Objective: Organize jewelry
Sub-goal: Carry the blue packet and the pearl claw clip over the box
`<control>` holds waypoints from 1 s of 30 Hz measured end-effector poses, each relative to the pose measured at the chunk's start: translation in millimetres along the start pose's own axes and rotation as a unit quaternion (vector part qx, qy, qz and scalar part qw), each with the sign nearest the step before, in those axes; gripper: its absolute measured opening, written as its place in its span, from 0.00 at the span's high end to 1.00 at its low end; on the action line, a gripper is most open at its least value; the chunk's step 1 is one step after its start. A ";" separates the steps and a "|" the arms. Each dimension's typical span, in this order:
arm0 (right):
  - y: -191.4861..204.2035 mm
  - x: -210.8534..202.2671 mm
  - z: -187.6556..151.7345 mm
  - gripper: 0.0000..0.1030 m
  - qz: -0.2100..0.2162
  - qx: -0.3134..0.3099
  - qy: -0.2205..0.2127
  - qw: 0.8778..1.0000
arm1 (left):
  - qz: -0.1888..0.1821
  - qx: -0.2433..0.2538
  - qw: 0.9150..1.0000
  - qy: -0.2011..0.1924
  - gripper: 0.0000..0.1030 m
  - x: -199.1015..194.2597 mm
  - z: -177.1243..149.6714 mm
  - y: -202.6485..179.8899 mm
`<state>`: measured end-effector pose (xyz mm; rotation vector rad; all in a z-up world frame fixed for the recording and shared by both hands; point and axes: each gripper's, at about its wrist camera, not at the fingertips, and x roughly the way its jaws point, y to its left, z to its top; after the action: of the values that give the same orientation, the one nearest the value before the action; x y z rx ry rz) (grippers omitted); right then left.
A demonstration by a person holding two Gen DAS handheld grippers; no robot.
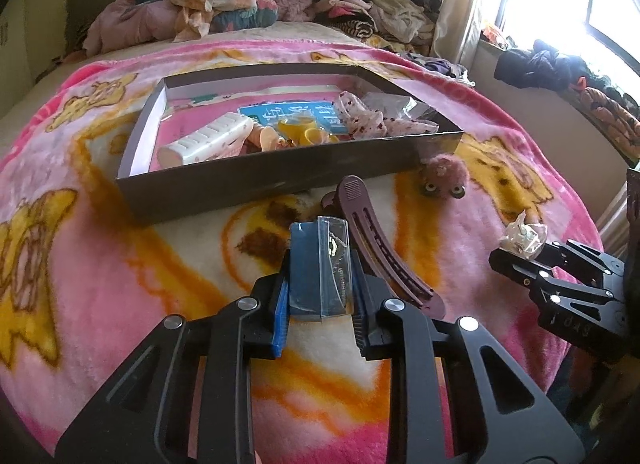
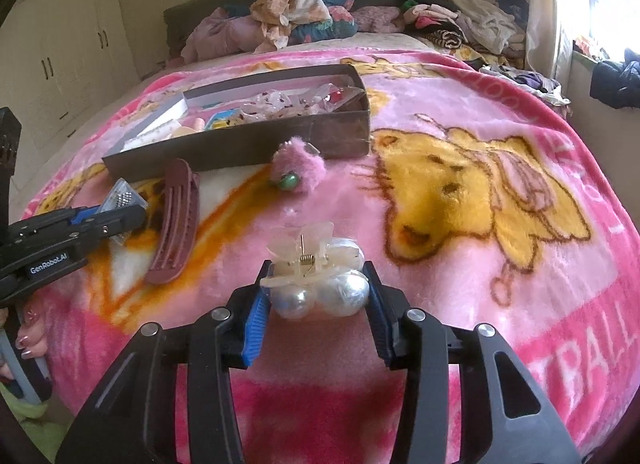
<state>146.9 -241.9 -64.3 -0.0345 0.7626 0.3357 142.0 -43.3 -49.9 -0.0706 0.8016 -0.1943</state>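
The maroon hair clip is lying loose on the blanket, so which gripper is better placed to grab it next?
Probably the left. The maroon hair clip lies right beside the left gripper, though that gripper is shut on a small plastic packet and must drop it first. The right gripper is farther off, clamping a pearl claw clip.

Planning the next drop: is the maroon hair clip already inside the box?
No, the maroon hair clip lies on the pink blanket in front of the box, outside its near wall.
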 end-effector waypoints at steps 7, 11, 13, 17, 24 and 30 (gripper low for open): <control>5.5 -7.7 5.8 0.60 0.017 0.010 -0.008 1.000 | -0.001 -0.007 1.000 0.002 0.83 -6.9 3.9 0.1; 11.1 -10.3 15.4 0.60 0.025 0.007 -0.014 1.000 | -0.006 -0.013 1.000 -0.003 0.83 -10.5 10.7 1.9; 13.8 -11.3 19.5 0.60 0.026 0.005 -0.017 1.000 | -0.007 -0.015 1.000 -0.006 0.83 -10.9 13.9 3.5; 20.3 -12.0 28.9 0.60 0.028 -0.003 -0.021 0.999 | -0.010 -0.022 1.000 -0.010 0.83 -11.1 22.3 7.7; 27.6 -5.6 44.9 0.60 0.040 -0.005 -0.025 0.999 | -0.010 -0.027 0.999 -0.020 0.83 -8.8 34.0 14.7; 30.1 1.7 60.6 0.60 0.044 -0.012 -0.028 0.999 | -0.003 -0.038 0.999 -0.027 0.83 -5.5 44.7 25.1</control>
<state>179.4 -203.7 -18.8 -0.0146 0.7052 0.4288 174.0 -18.1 -18.4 -0.1499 0.7558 -0.1669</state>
